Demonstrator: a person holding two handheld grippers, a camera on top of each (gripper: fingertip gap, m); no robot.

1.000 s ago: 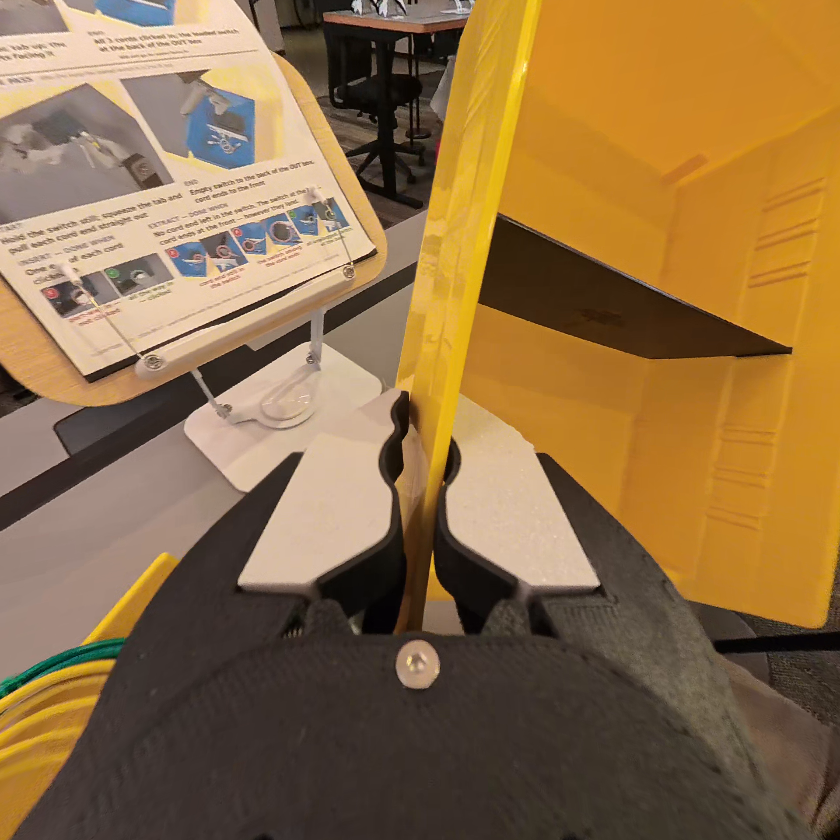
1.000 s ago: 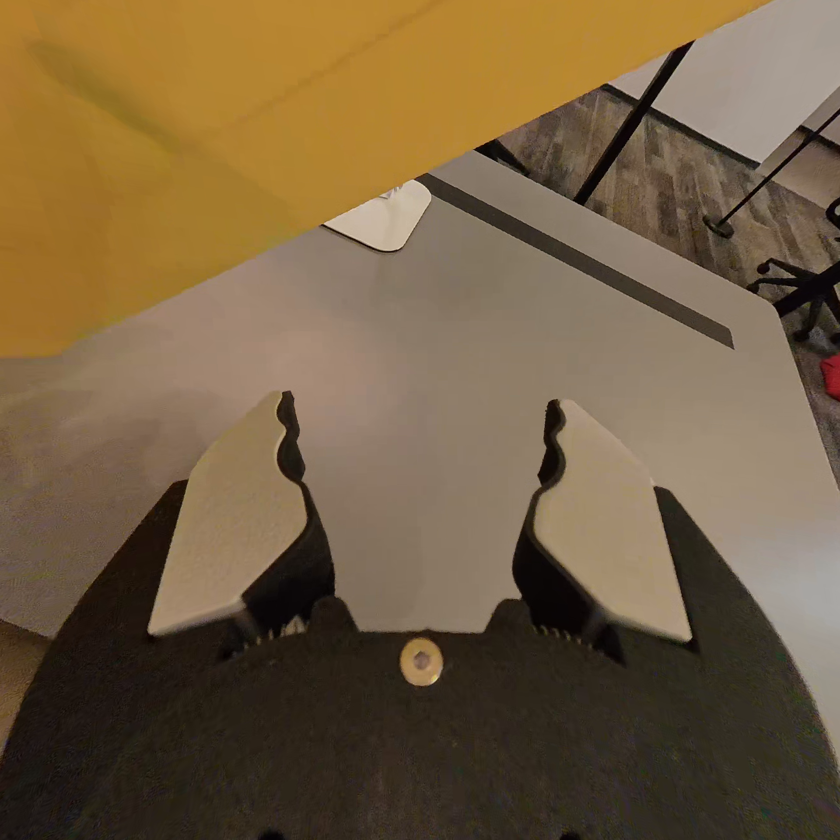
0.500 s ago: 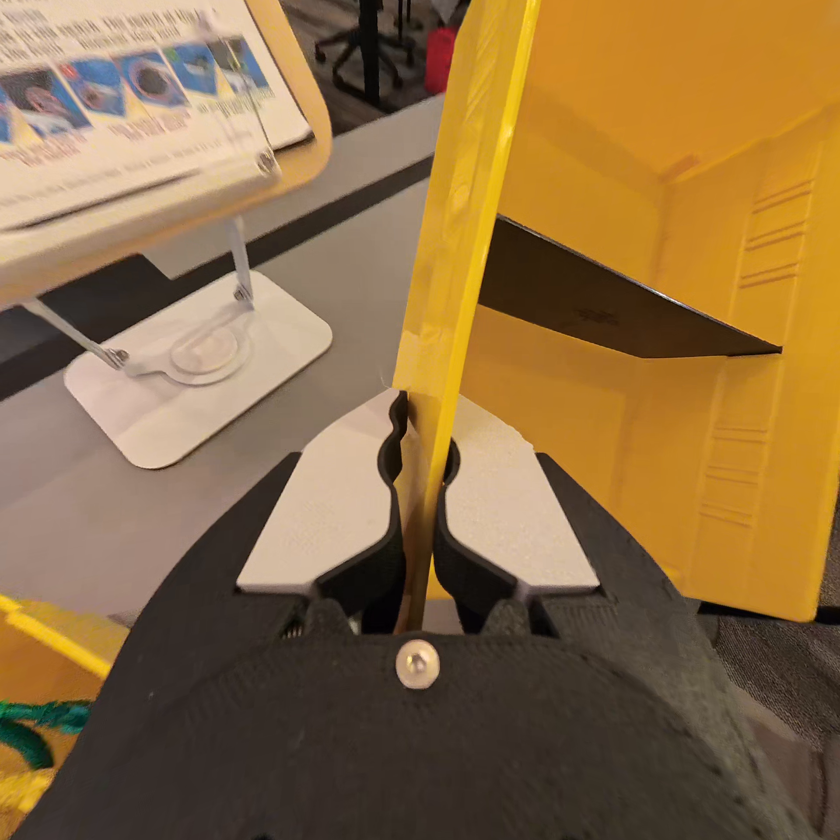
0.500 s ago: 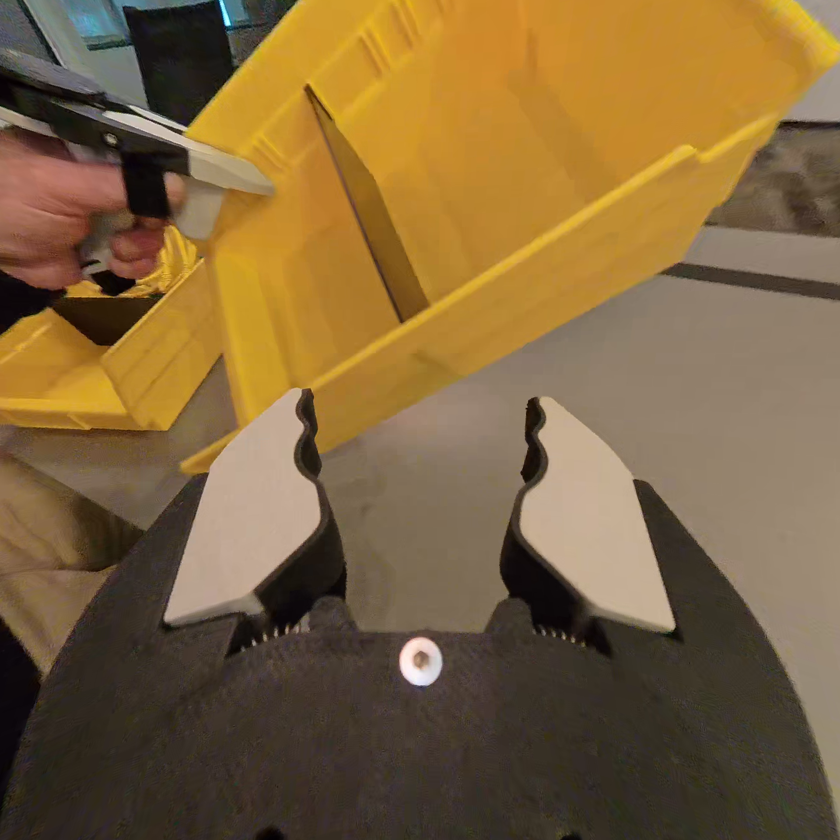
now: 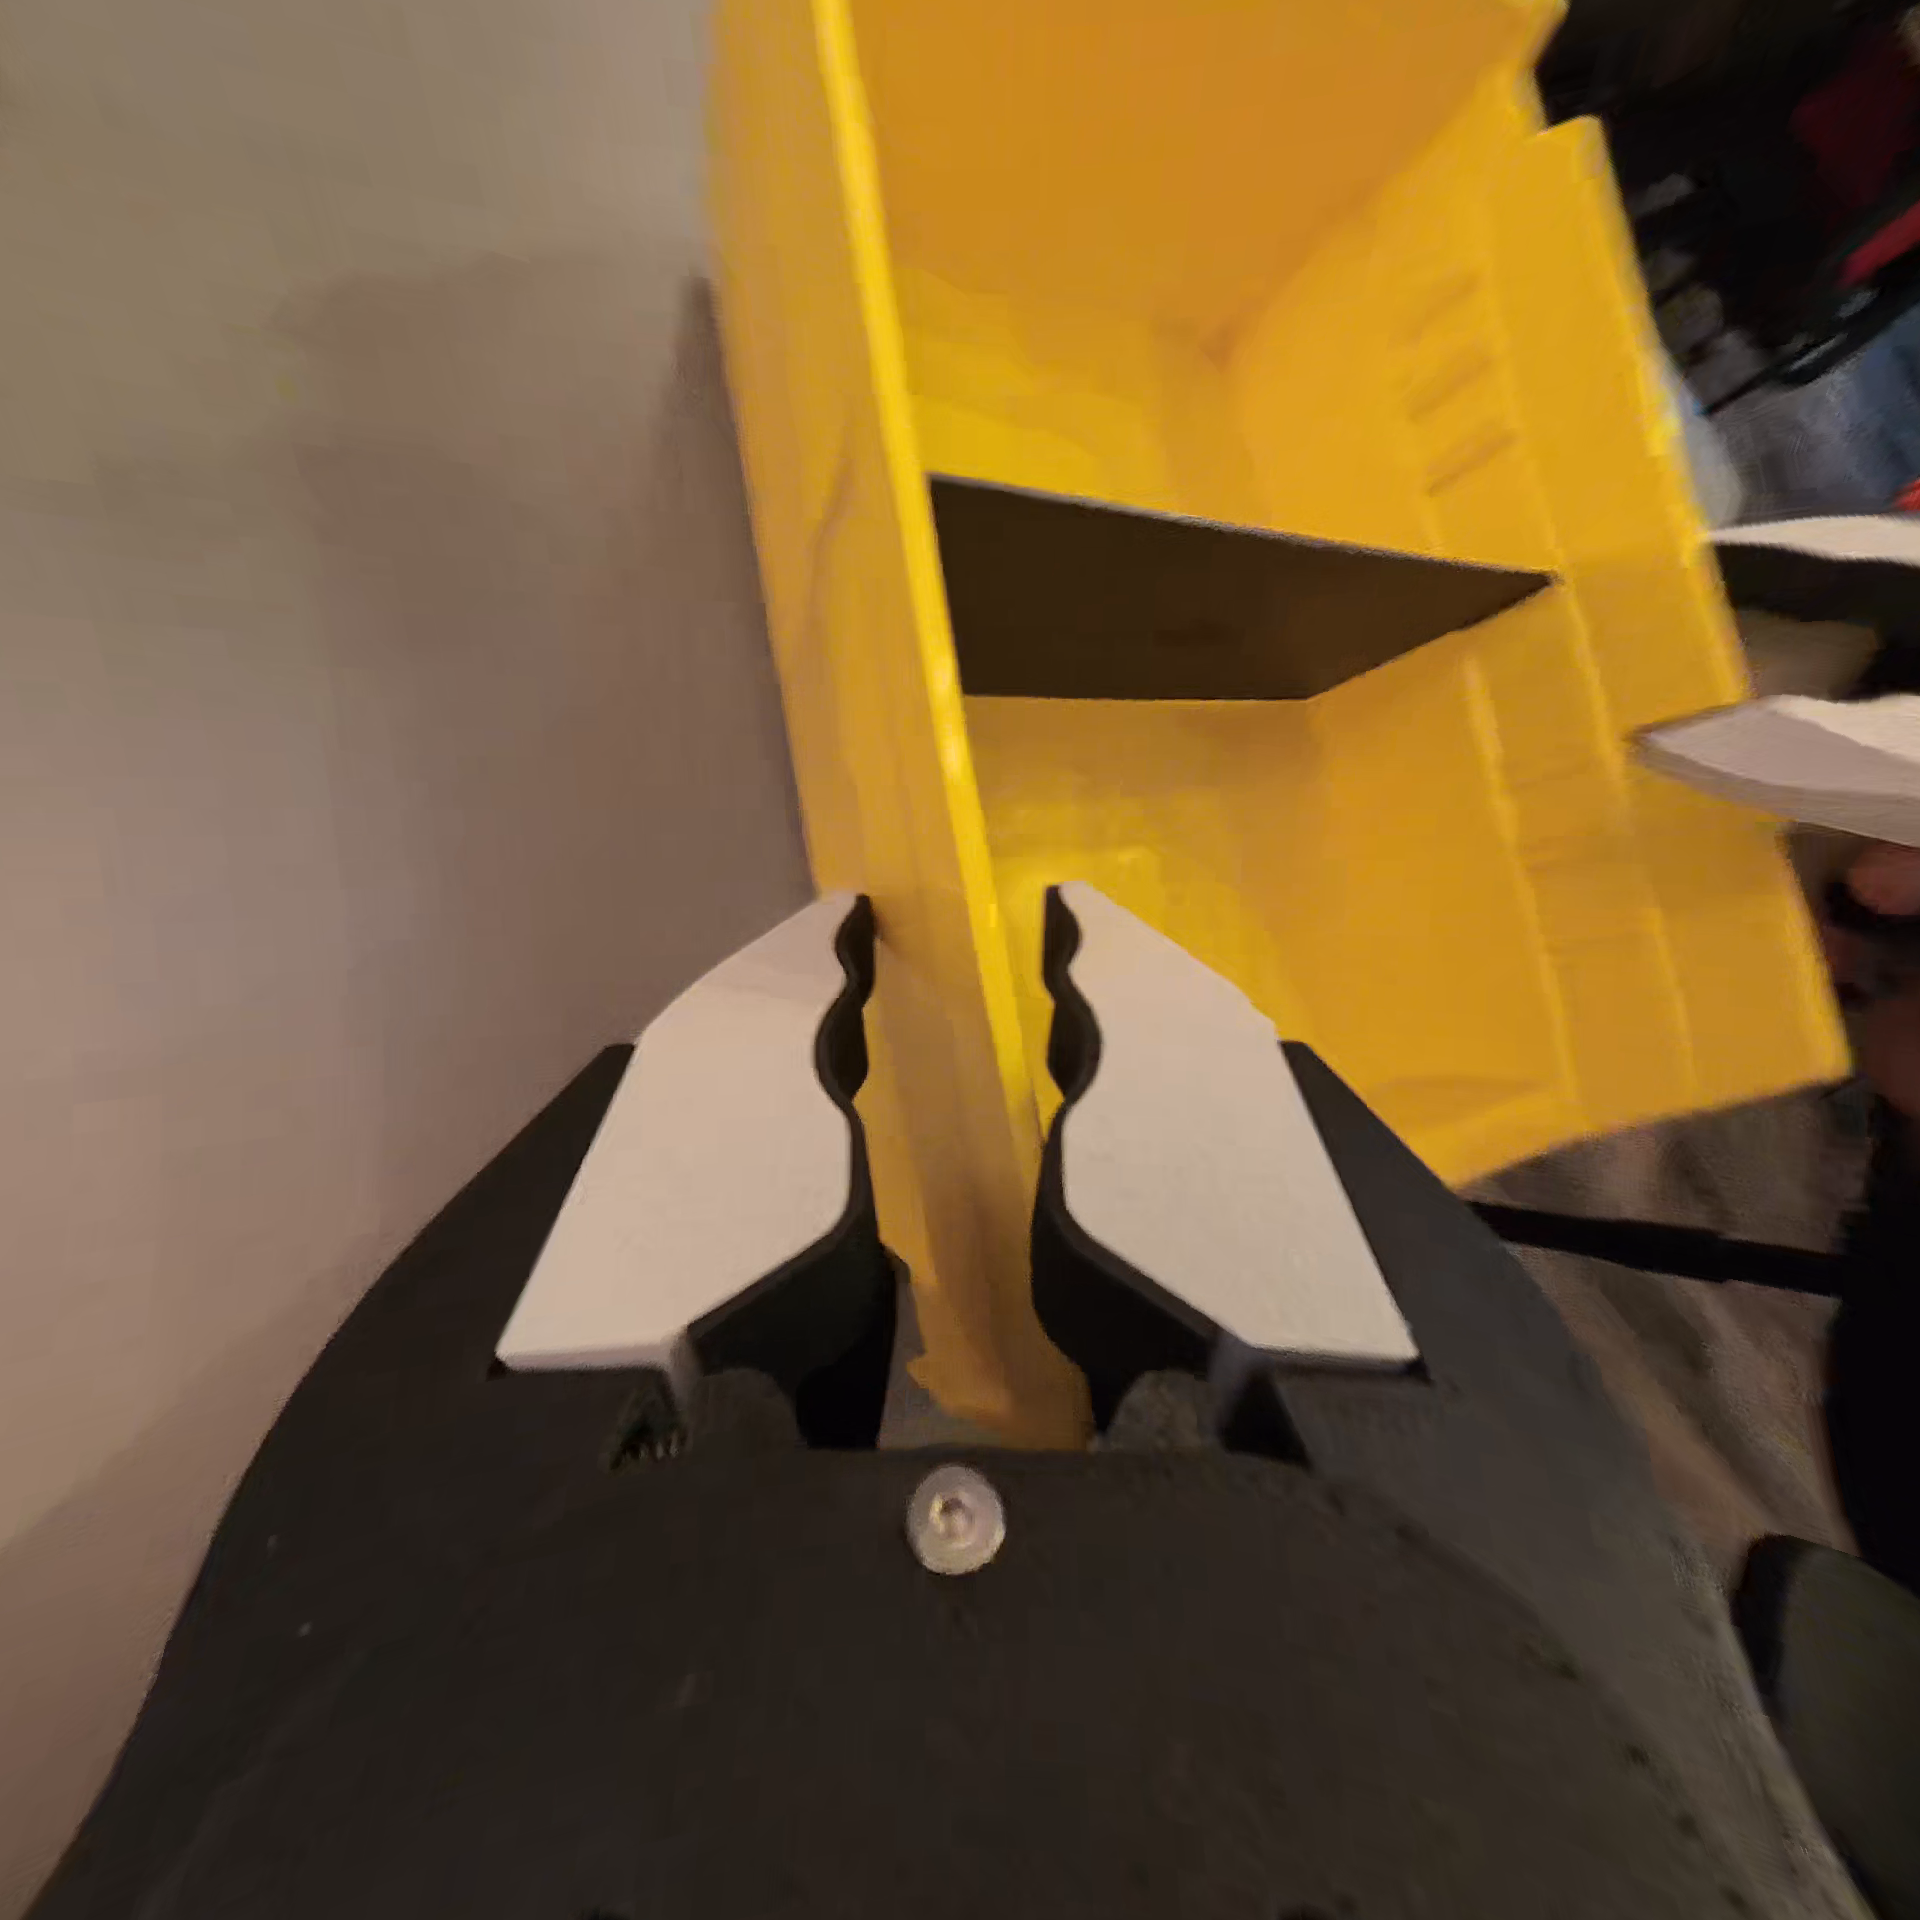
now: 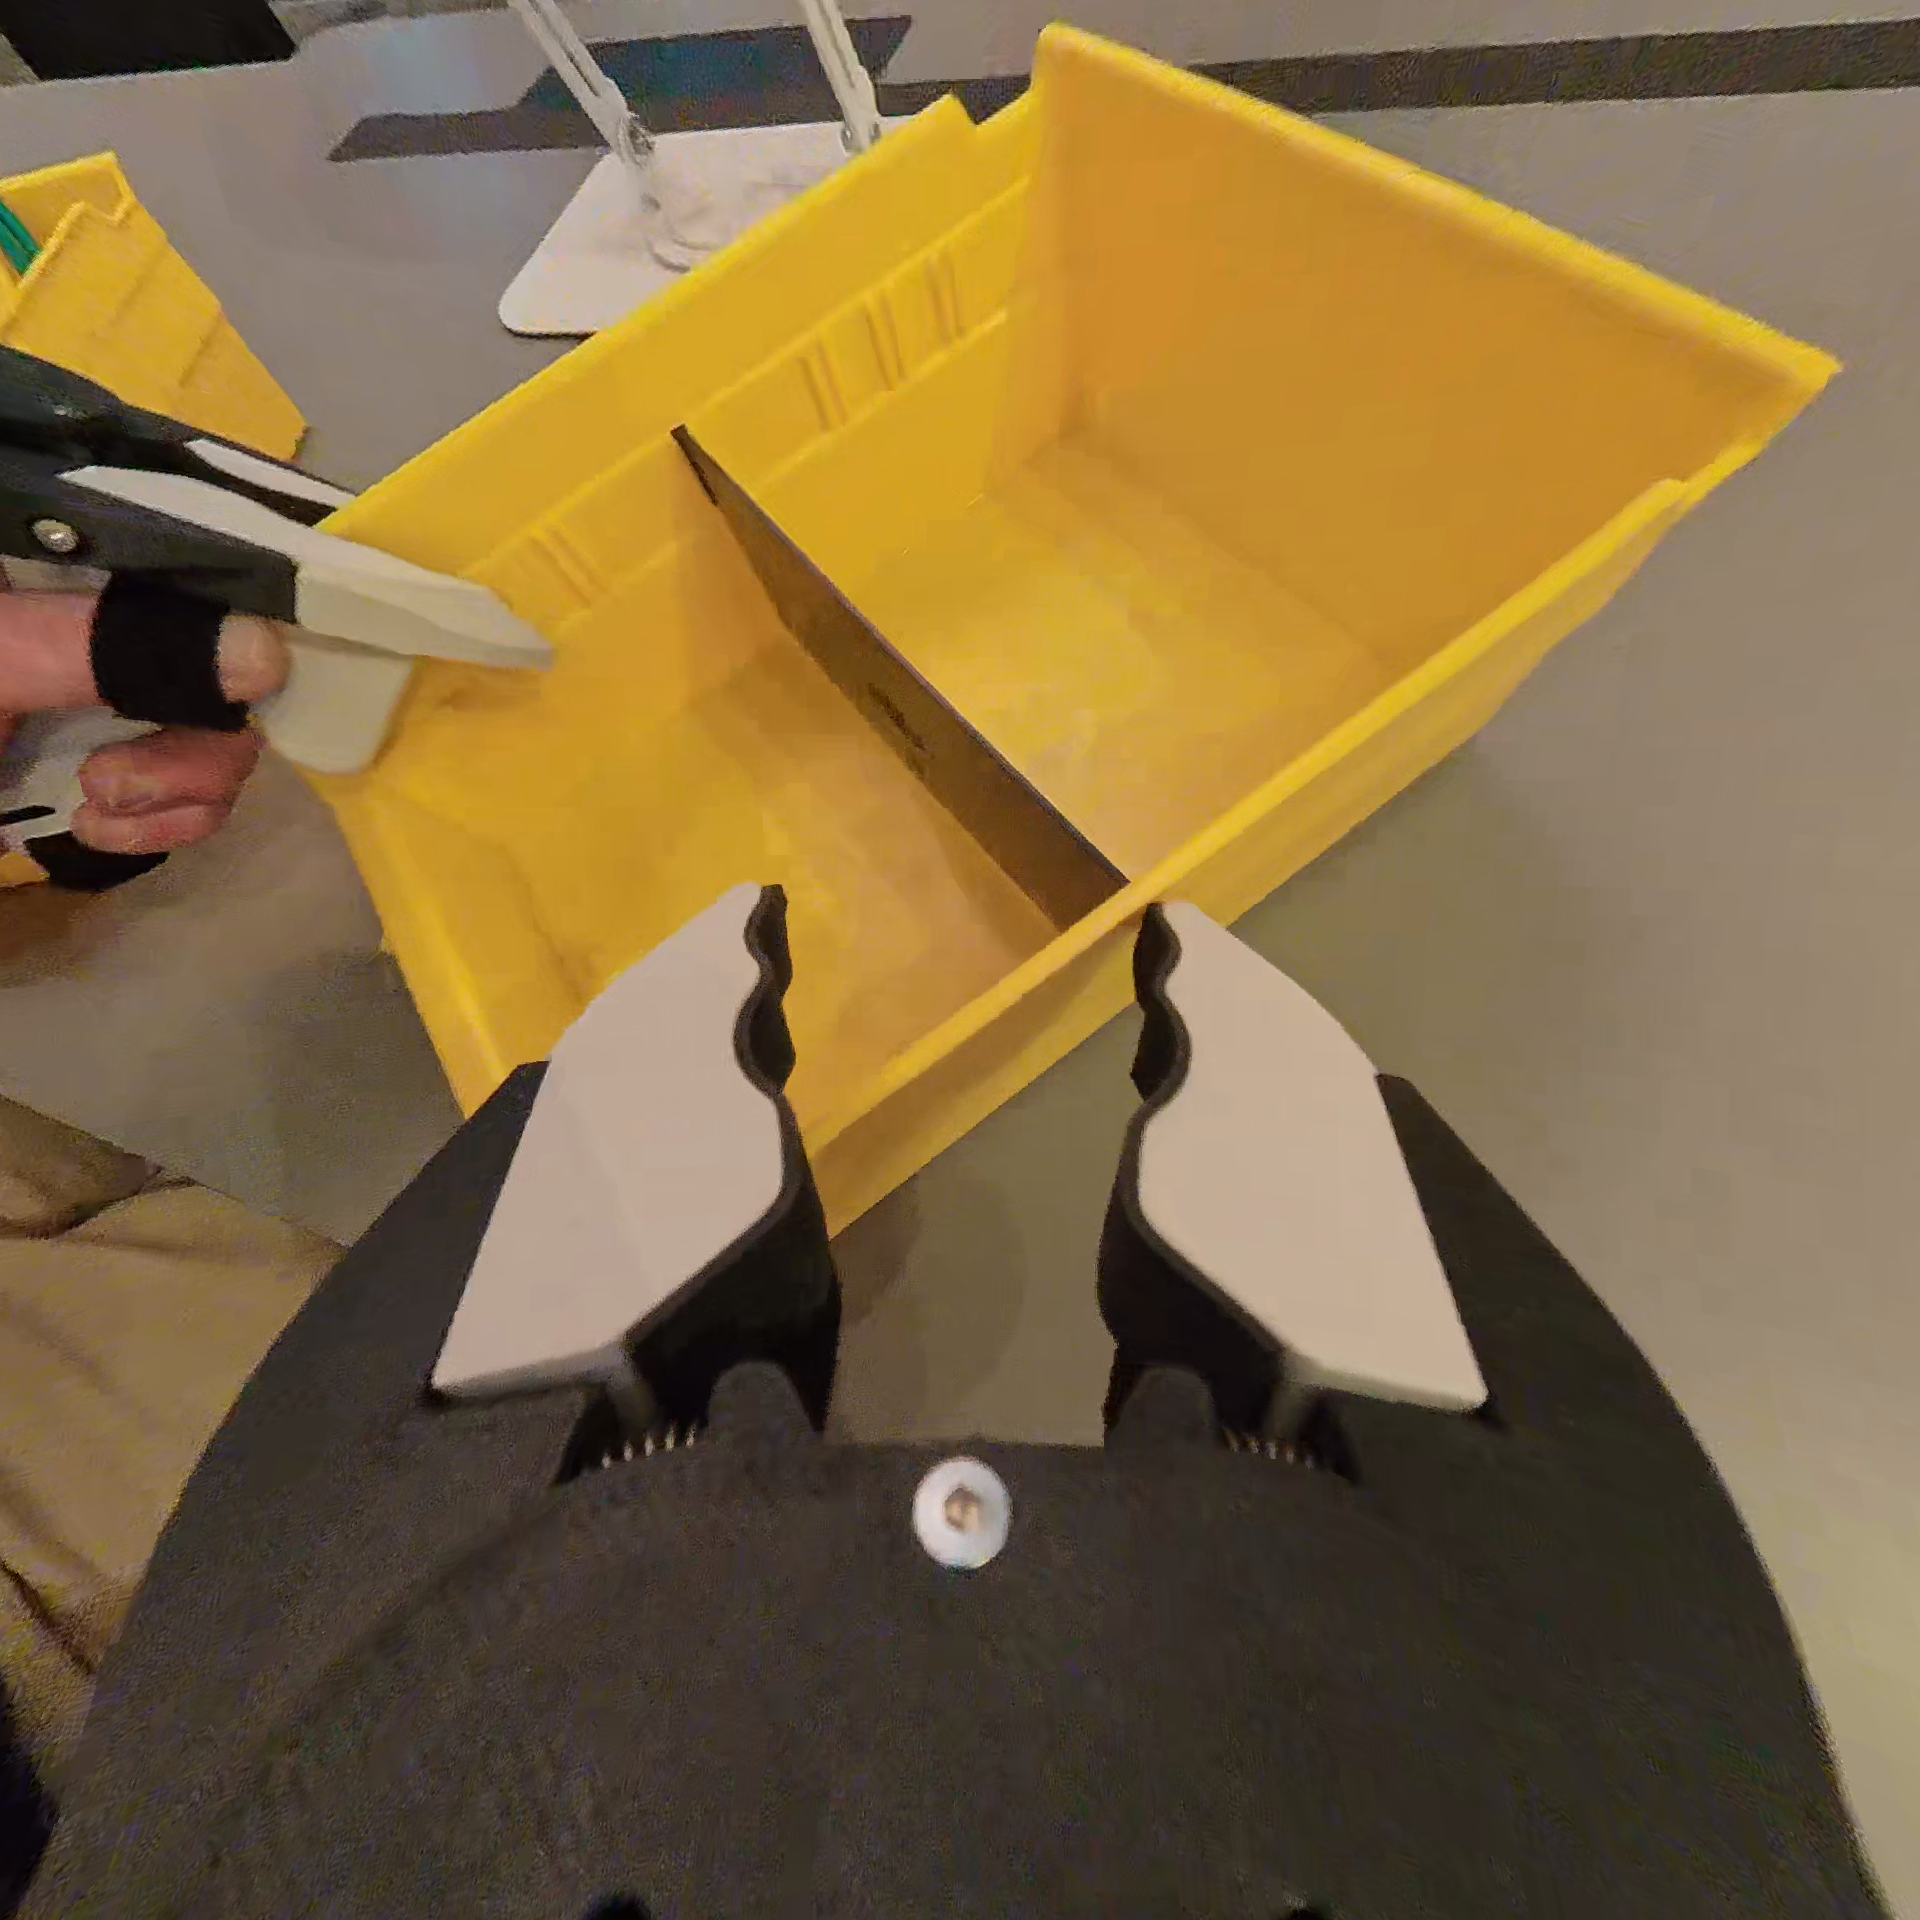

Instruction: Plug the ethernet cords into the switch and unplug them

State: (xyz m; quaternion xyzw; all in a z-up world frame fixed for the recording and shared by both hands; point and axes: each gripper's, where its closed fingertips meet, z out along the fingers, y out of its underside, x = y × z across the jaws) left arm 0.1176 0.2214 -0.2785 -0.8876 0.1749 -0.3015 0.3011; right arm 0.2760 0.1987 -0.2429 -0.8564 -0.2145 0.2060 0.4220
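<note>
Cords (image 6: pixel 16 237), green, peek from a small bin (image 6: pixel 125 301) far left; nearest, the right gripper (image 6: pixel 961 971) hangs spread above the divided yellow bin (image 6: pixel 1195 644); the left gripper (image 5: pixel 956 914), slightly parted, straddles its wall; grey table (image 6: pixel 1610 935), white stand base (image 6: pixel 623 229) beyond.

I see a bright yellow bin (image 6: pixel 1195 582) split by a dark, near-black divider (image 6: pixel 904 717), sitting on a plain grey surface (image 6: pixel 1621 935) crossed by a black stripe (image 6: pixel 1558 68). Both my claws have black bodies with pale off-white fingers (image 6: pixel 644 1143). A second yellow bin (image 6: pixel 125 301) shows green cords (image 6: pixel 16 244); the stand base (image 6: pixel 613 229) is white.
</note>
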